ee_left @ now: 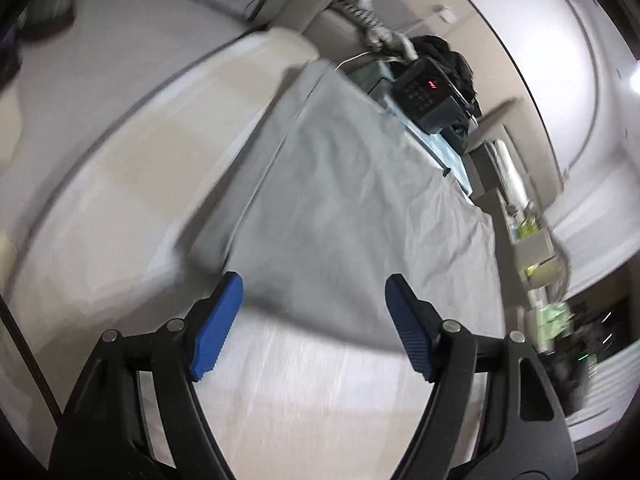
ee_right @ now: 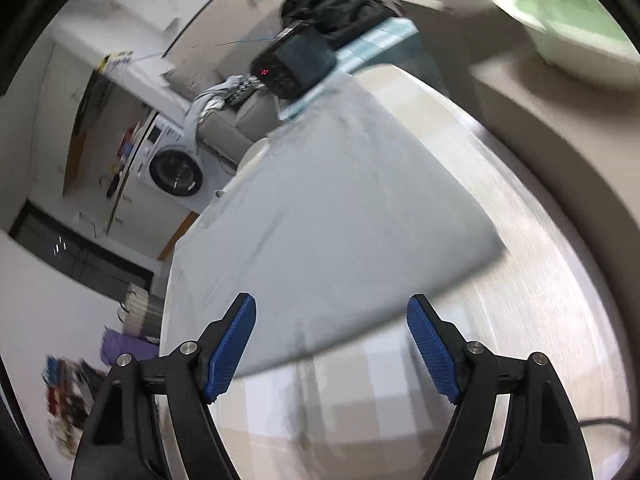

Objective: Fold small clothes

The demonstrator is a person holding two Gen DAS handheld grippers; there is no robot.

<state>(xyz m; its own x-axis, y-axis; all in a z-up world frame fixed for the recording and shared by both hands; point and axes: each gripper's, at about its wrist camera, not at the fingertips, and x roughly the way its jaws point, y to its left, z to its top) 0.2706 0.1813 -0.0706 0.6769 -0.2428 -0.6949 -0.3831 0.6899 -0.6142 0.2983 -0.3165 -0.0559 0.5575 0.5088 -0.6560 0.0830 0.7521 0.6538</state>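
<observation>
Two views along the hand-held tools, both blurred.

Left wrist view: the left gripper [ee_left: 314, 326], black arms ending in ribbed blue fingers [ee_left: 216, 326], stands spread wide with nothing between the pads. Just beyond the fingertips lies the pale grey folded cloth garment [ee_left: 352, 200], a flat, lightly creased rectangle stretching away from the fingers; its near edge lies just past the fingertips and casts a shadow on the surface below. The garment rests on the round white worktop [ee_left: 120, 200], which shows faint beige checks to the left of the fingers. At the garment's far end, up and to the right of the fingers, sits a black box-shaped device with a small red lit display [ee_left: 428, 92], and behind it a heap of black fabric [ee_left: 444, 56]. A beige sofa [ee_left: 320, 20] with grey clothing draped on it runs beyond the worktop's far rim.

Right wrist view: the right gripper [ee_right: 332, 344], of the same build, is likewise spread wide and empty, its blue fingers [ee_right: 432, 352] straddling open air above the worktop [ee_right: 540, 300]. The grey garment [ee_right: 320, 220] lies ahead of the fingertips, its near edge just beyond them, apart from both pads. The black device [ee_right: 296, 66] sits at the garment's far end, straight ahead of the fingers. Far to the left of the fingers, off the worktop, stands a white front-loading washing machine [ee_right: 176, 164].
</observation>
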